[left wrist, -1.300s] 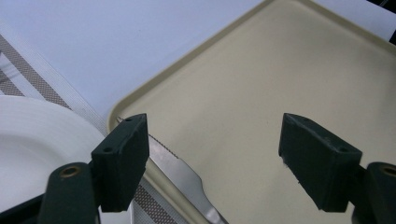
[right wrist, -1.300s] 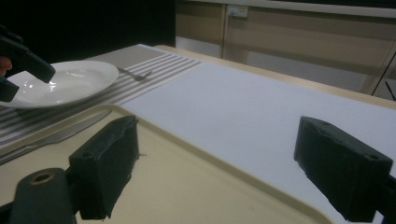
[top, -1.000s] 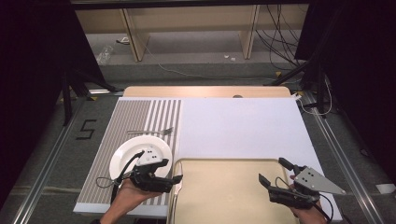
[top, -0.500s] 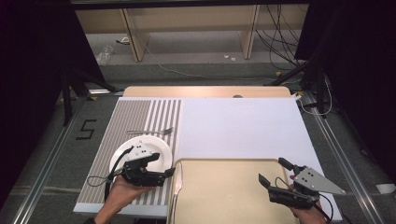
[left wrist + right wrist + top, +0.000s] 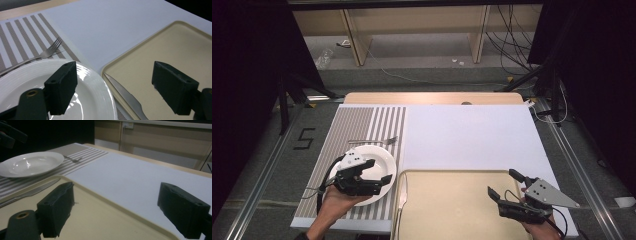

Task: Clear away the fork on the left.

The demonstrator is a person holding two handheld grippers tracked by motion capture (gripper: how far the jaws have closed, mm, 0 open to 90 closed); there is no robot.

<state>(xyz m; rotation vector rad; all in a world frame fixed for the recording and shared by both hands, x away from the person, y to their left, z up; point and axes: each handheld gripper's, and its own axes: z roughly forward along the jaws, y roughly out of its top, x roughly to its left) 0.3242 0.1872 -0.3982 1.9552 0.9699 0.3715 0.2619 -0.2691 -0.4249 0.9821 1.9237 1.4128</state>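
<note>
Left black hand-held gripper [image 5: 374, 172] hovers spread wide over the round white ceramic plate [image 5: 382, 156] on the striped placemat's [image 5: 362, 120] near edge. Probably grabbing its rim next, so I'd go low, straddle it, squeeze gently. Right gripper [image 5: 505, 185] waits open.

table [image 5: 437, 98]: light wood, rectangular | on it: white rectangular sheet [image 5: 467, 135]; grey-and-white striped placemat [image 5: 362, 125] at left; beige plastic tray [image 5: 452, 205] at near edge, overlapping sheet
</note>
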